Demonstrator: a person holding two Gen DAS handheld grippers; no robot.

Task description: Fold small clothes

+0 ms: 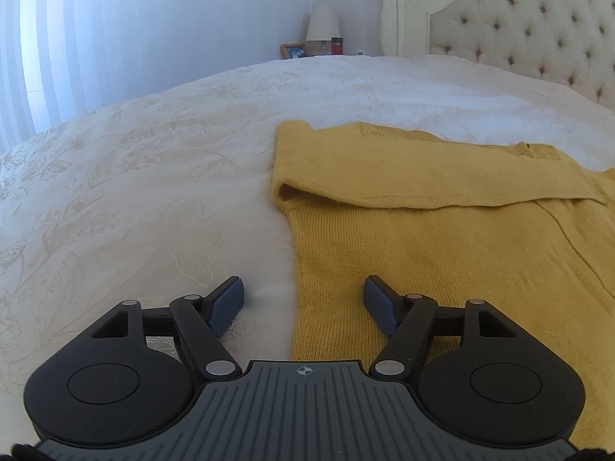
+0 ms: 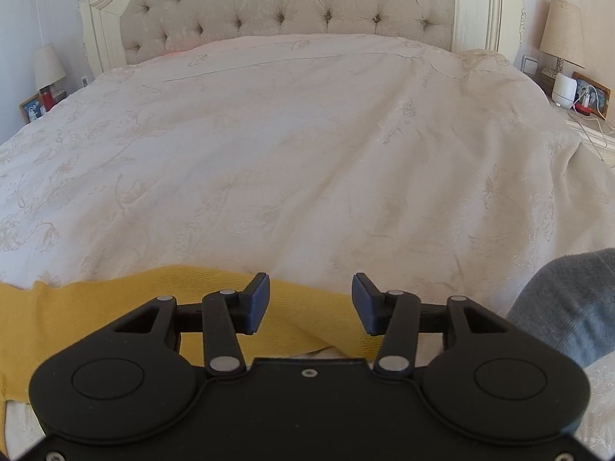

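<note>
My left gripper (image 1: 303, 299) hangs over the near left edge of the yellow knit sweater (image 1: 442, 238), its blue pads spread wide with nothing pinched between them; one pad sits above the white bedspread (image 1: 153, 192), the other above the knit. The sweater lies flat on the bed, to the right of centre in my left wrist view; a sleeve (image 1: 442, 176) is folded across its body, running from the left edge toward the right. My right gripper (image 2: 311, 303) stands parted too, empty, its pads above the far edge of the same sweater (image 2: 115, 307), which fills only the near left strip of that view; beyond it the bedspread (image 2: 307, 153) stretches away to the tufted headboard (image 2: 288, 4). A grey garment (image 2: 569, 307) lies at the near right; lamps stand at far left (image 2: 49, 63) and far right (image 2: 563, 32).
</note>
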